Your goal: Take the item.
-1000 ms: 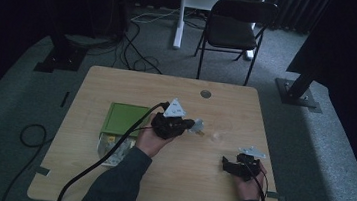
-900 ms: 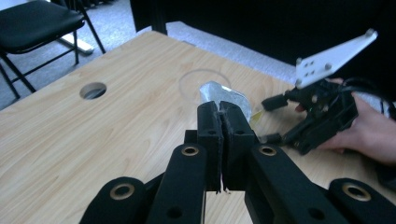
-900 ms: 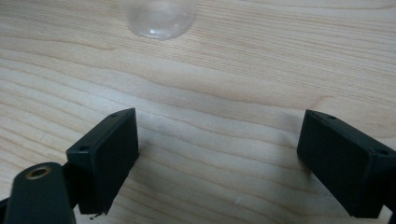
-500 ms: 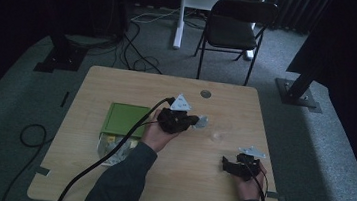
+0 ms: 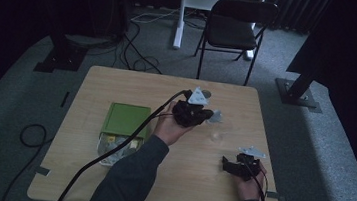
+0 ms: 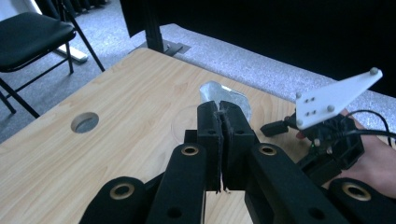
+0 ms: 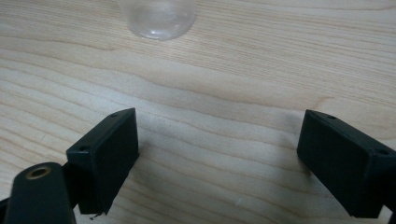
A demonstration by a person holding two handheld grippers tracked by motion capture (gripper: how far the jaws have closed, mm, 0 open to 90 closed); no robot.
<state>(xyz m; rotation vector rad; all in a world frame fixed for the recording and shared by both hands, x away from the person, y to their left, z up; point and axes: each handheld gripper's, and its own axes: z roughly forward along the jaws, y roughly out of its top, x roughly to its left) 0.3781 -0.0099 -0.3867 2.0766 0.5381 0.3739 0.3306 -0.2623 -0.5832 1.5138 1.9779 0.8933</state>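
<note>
Crinkled, perhaps foil packet (image 6: 224,95); matt wood table (image 5: 117,89)

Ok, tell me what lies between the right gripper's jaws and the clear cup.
Only bare wooden table separates the open right gripper from the clear cup, in the right gripper view.

Grippers: two, left gripper (image 5: 206,116) at centre, right gripper (image 5: 230,166) lower right.
Silvery packets (image 6: 224,100): one, pinched.
Clear cups (image 7: 158,17): one.
Green boxes (image 5: 125,119): one, left of centre.
Tables (image 5: 118,79): one.
Chairs (image 5: 234,31): one, top centre.
</note>
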